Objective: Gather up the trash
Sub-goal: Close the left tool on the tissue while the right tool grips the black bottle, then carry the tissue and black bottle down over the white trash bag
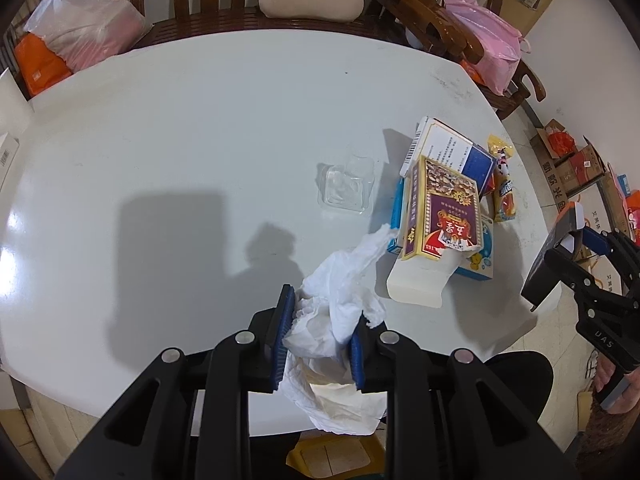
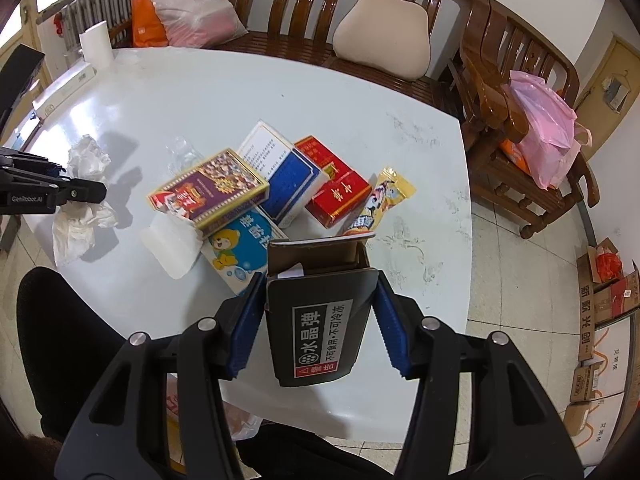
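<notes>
Pick-up step: the left gripper pinches the crumpled white paper tissue at six o'clock, pitched steeply down, while the right gripper, likewise tilted, clamps the black open-topped cardboard box at its sides. Next, I judge, both loads need a bin, none visible. Farther, at two o'clock, the heap of coloured cartons and wrappers waits on the white table.

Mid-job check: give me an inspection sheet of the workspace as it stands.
Surface: white table, scuffed toward its far right edge.
Job's things: crumpled tissue; black carton; pile of boxes; snack wrapper; clear plastic tray.
Clutter: paper roll at the far corner.
Grippers: left gripper shut on the tissue; right gripper shut on the carton.
Cables: nothing seen.
Surroundings: wooden chairs, plastic bags, floor cartons.
</notes>
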The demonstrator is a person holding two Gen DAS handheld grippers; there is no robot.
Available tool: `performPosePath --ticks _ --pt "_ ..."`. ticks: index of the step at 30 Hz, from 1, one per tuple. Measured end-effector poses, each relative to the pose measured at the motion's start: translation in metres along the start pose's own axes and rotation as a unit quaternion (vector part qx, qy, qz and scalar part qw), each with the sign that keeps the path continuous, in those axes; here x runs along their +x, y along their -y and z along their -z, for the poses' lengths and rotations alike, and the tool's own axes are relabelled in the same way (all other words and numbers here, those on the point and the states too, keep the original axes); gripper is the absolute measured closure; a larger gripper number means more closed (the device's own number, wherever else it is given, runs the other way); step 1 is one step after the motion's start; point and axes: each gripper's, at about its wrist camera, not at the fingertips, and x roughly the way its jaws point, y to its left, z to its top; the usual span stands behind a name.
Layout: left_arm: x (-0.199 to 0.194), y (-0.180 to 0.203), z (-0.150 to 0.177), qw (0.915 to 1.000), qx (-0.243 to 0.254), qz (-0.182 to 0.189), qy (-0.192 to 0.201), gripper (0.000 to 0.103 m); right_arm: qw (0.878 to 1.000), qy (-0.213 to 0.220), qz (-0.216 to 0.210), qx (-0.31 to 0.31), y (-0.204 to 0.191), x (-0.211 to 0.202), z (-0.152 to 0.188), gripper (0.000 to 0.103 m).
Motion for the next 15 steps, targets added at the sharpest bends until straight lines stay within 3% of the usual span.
performPosePath --ticks 15 --pt "-0.036 0.029 0.037 0.998 0.053 -0.009 0.033 0.079 0.999 0.042 -0.015 -0.027 -0.031 -0.049 0.009 0.05"
